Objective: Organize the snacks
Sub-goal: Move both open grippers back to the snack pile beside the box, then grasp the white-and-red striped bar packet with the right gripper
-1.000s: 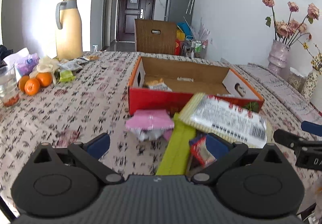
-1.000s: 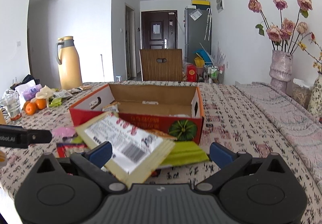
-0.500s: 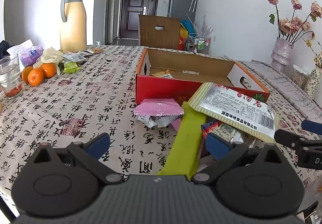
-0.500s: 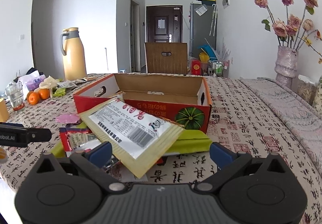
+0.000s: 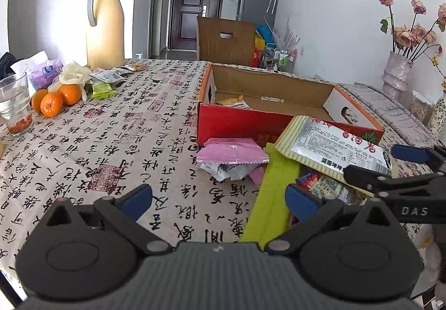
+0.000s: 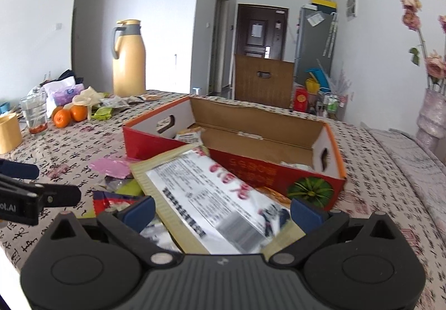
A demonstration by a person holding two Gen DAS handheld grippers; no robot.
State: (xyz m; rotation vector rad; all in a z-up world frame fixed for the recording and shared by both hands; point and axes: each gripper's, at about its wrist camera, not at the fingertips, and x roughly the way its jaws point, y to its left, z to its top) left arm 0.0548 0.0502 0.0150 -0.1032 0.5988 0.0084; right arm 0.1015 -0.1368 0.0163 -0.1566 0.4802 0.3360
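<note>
The left claw point(image 5: 218, 198) is being held wide apart, low over the bench covered in a calligraphy-printed cloth point(image 5: 117, 143); nothing is lying between its blue-padded fingers point(image 5: 136, 198), and only cloth and the edge of a yellow-green flat packet point(image 5: 274, 198) are showing beyond them. The right claw point(image 6: 221, 208) is also being held wide; a large cream-bordered snack bag with a white printed label and barcode point(image 6: 211, 198) is lying across the gap between its fingers, but whether either pad is touching the bag cannot be told. In the left wrist view the same bag point(image 5: 334, 148) is resting tilted on a heap of loose snacks, its far edge leaning on the near wall of an open red cardboard box with a brown interior point(image 5: 251, 122). A pink foil packet point(image 5: 231, 152) is lying just in front of the box, touching the yellow-green packet; a red-and-blue wrapper point(image 5: 309, 179) is partly hidden under the large bag. Small snack packets point(image 6: 189, 136) are lying inside the box at its left end. Three oranges point(image 5: 53, 99), a clear glass point(image 5: 15, 104) and a tall beige thermos jug point(image 5: 104, 26) are standing well apart from the heap, at the far left of the bench.
</note>
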